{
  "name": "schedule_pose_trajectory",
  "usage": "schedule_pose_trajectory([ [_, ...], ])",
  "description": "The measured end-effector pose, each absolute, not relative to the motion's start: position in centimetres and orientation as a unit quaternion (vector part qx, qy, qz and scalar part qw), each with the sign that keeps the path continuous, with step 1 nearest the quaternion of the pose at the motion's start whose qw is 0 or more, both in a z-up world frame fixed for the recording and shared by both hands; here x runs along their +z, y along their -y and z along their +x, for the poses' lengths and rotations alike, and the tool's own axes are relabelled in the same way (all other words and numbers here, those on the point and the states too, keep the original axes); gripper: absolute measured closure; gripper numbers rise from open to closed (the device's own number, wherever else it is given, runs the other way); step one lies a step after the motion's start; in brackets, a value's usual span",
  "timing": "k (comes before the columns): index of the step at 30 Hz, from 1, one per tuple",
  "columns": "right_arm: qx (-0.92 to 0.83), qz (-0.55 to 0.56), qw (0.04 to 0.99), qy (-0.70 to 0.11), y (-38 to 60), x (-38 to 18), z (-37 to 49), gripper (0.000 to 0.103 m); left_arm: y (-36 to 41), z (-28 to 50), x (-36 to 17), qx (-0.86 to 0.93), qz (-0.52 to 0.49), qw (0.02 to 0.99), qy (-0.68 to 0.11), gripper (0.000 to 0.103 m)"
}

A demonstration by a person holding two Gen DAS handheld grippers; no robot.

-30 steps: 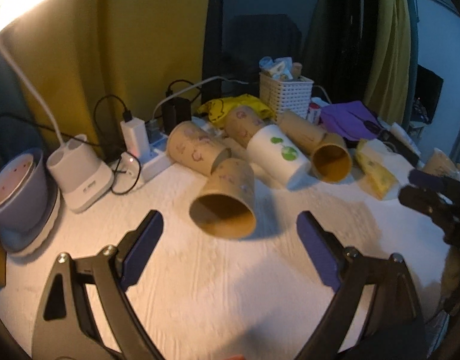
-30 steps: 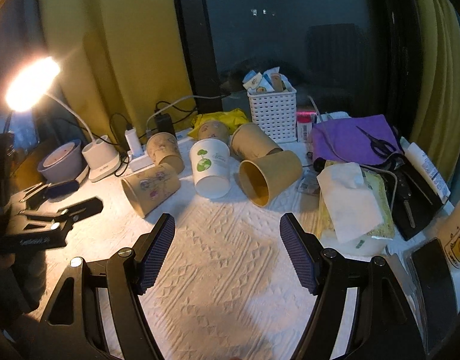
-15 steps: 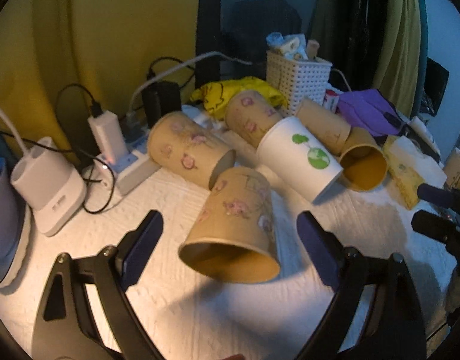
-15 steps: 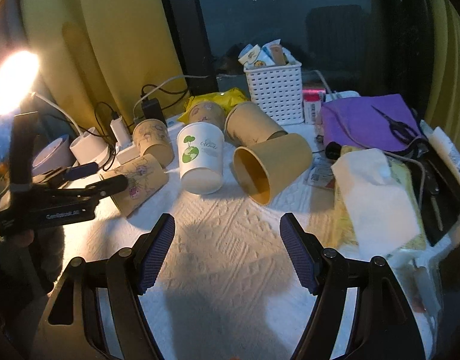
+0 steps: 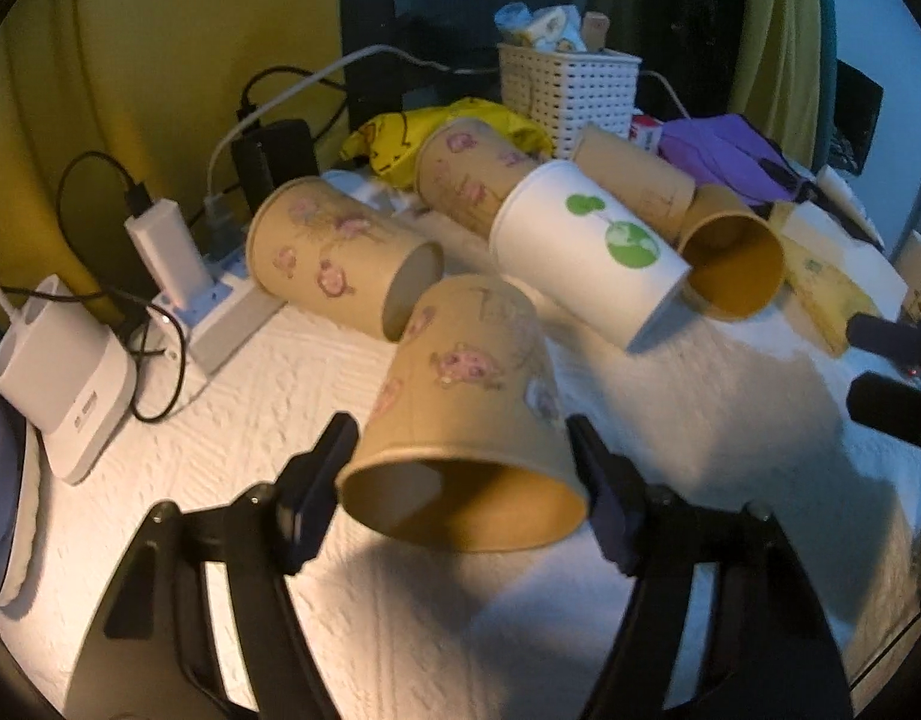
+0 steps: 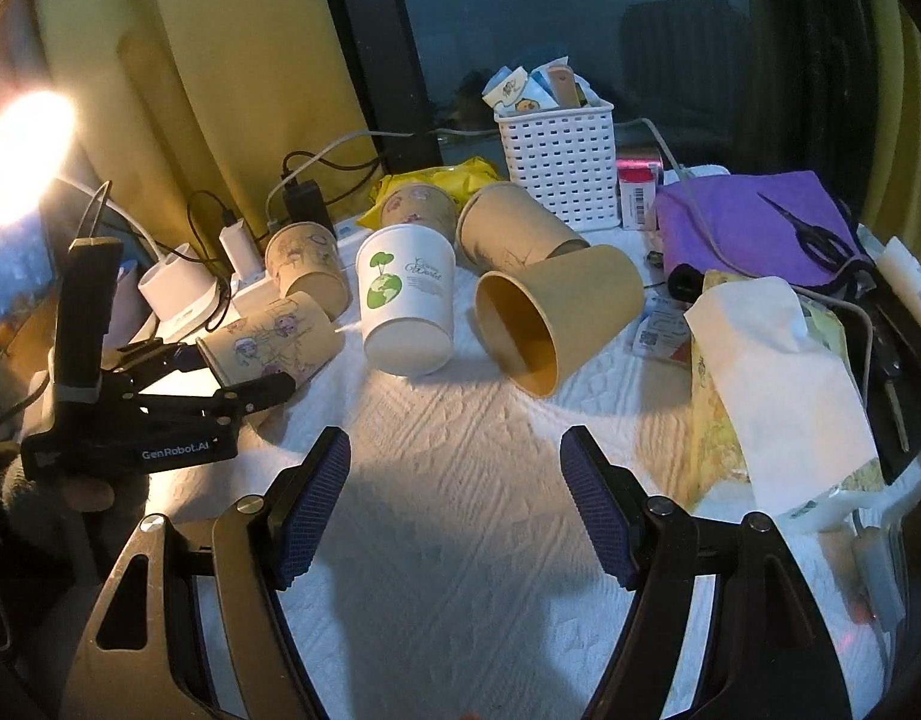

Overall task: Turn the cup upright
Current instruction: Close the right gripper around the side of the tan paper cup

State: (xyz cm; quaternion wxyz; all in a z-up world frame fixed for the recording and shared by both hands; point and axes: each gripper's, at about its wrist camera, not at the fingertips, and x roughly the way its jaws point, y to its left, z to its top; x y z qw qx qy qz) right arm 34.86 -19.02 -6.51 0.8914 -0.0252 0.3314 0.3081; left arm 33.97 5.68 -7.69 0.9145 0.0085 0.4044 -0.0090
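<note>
Several paper cups lie on their sides on the white cloth. The nearest is a brown flowered cup (image 5: 466,414), its open mouth toward the left wrist camera; it also shows in the right wrist view (image 6: 271,342). My left gripper (image 5: 463,480) has its jaws around this cup near the rim, both pads at its sides. Behind it lie another flowered cup (image 5: 334,255), a white cup with a green logo (image 5: 586,252) and a plain brown cup (image 5: 733,258). My right gripper (image 6: 454,504) is open and empty above the bare cloth in front of the cups.
A white power strip with chargers (image 5: 220,300) and a white lamp base (image 5: 58,372) stand at the left. A white basket (image 6: 556,162), a purple cloth (image 6: 748,222), scissors (image 6: 814,234) and a tissue pack (image 6: 772,384) crowd the back and right.
My left gripper has moved forward to the nearest flowered cup and narrowed its jaws around it. My right gripper has moved slightly closer to the cups and stays open.
</note>
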Motion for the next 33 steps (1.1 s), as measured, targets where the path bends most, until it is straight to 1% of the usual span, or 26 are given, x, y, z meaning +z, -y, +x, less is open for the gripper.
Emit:
schedule_pose_trajectory([
  [12,0.299,-0.025,0.898,-0.321,20.0,-5.6,31.6,0.027,-3.7,28.2,-5.1,-0.068,-0.007,0.919,-0.387,0.032],
  [23,0.289,-0.026,0.901,-0.322,21.6,-6.3,26.2,0.027,0.0,19.7,-3.9,-0.152,0.026,0.919,-0.363,0.032],
  [33,0.28,-0.033,0.903,-0.324,22.6,-7.3,21.1,0.027,2.3,12.5,-3.3,-0.221,0.023,0.911,-0.347,0.032],
])
